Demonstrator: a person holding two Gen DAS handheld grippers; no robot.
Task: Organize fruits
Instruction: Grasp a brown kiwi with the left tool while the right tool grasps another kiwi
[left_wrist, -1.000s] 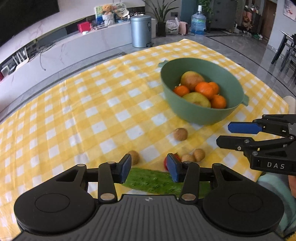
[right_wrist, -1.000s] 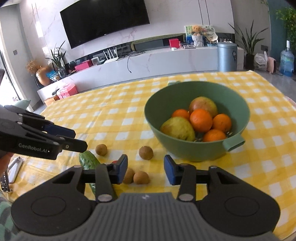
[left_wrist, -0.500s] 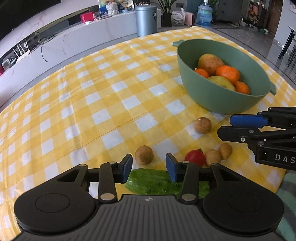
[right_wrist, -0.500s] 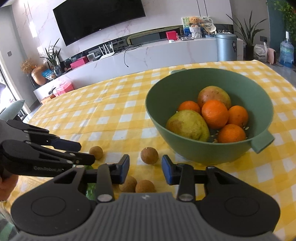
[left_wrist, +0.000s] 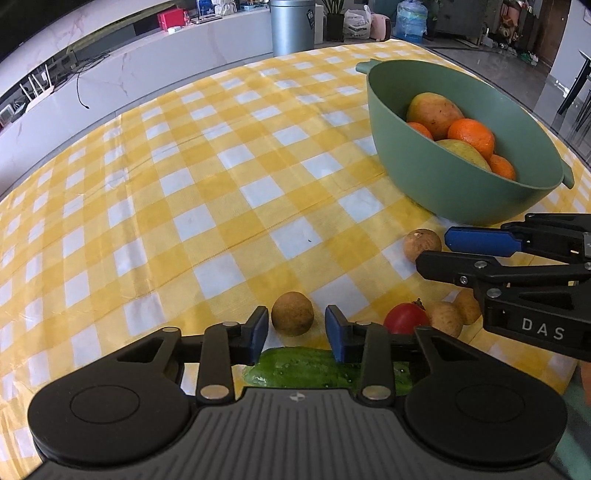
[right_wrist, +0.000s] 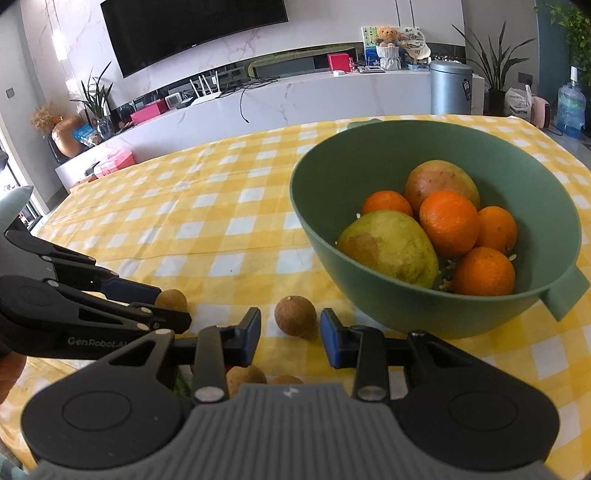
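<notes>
I see a woven yellow-and-white checked cloth (left_wrist: 207, 192), lightly creased. The green bowl (right_wrist: 413, 306) looks like matt plastic. Oranges (right_wrist: 448, 221) are dimpled and faintly glossy; the small brown fruit (left_wrist: 292, 313) is dull and rough, the tomato (left_wrist: 405, 318) shiny, the cucumber (left_wrist: 314, 369) bumpy.

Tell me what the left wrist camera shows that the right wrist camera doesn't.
Only the left wrist view shows the red tomato and the whole cucumber. Only the right wrist view shows the television and all four oranges, including the front one. Both share the green bowl, the checked cloth and small brown fruits lined up between each pair of tongs.
</notes>
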